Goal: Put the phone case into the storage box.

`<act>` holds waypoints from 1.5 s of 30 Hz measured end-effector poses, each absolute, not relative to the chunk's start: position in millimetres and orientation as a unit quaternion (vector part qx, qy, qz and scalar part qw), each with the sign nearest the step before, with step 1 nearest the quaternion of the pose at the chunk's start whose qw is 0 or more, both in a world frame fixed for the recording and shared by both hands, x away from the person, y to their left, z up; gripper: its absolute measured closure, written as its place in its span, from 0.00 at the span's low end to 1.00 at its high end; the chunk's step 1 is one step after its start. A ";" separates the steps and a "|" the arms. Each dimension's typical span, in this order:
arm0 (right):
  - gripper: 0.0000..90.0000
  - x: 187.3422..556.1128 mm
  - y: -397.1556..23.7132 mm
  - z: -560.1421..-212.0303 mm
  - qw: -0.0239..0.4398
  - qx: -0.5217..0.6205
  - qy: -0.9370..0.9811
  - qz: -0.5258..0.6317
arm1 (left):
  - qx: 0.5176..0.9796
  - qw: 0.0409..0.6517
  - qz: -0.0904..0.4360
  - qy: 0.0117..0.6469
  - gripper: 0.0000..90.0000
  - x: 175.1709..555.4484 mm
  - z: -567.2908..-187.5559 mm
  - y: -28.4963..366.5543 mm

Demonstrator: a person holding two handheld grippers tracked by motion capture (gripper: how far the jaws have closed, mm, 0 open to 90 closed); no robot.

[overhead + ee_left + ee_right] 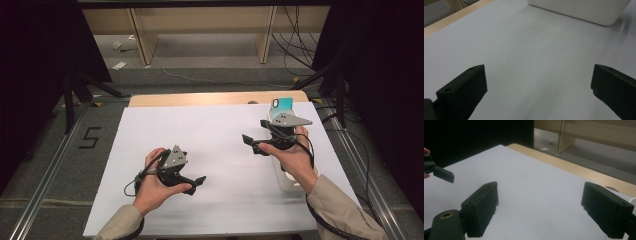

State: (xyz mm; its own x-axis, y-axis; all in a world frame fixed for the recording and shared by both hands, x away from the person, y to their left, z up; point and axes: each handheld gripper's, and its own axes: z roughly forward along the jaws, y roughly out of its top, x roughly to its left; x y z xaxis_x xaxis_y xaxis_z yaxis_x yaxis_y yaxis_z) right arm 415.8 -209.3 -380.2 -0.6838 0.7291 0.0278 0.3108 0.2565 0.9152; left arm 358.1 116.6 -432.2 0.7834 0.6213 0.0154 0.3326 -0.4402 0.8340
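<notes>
White sheet (pixel 220 150) under level, parted tongs (pixel 199 181)

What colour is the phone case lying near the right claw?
Turquoise, with a white edge; the phone case shows best in the high view.

The right hand (pixel 292 157) and right gripper (pixel 254 142) cover most of the white tray (pixel 286 184). The phone (pixel 281 104) shows just its top. The left gripper view crops the tray at the top edge.

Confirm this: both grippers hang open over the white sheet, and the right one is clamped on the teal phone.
Not quite. The right gripper holds nothing; in the right gripper view its jaws stand apart over bare sheet. The teal phone lies beyond it in the high view. The left gripper is open too.
</notes>
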 end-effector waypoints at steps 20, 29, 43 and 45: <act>0.17 400.6 -216.4 -378.7 0.196 0.331 0.768 0.511 | 0.832 0.447 0.163 0.286 0.00 358.2 -431.8 117.0; 0.17 395.1 -221.5 -380.7 0.194 0.330 0.770 0.511 | 0.832 0.447 0.162 0.287 0.00 358.2 -431.8 117.3; 0.17 388.2 -225.3 -381.1 0.191 0.325 0.771 0.513 | 0.832 0.447 0.162 0.287 0.00 358.2 -431.8 117.4; 0.17 387.3 -225.7 -381.0 0.190 0.325 0.771 0.513 | 0.831 0.447 0.162 0.287 0.00 358.2 -431.7 117.4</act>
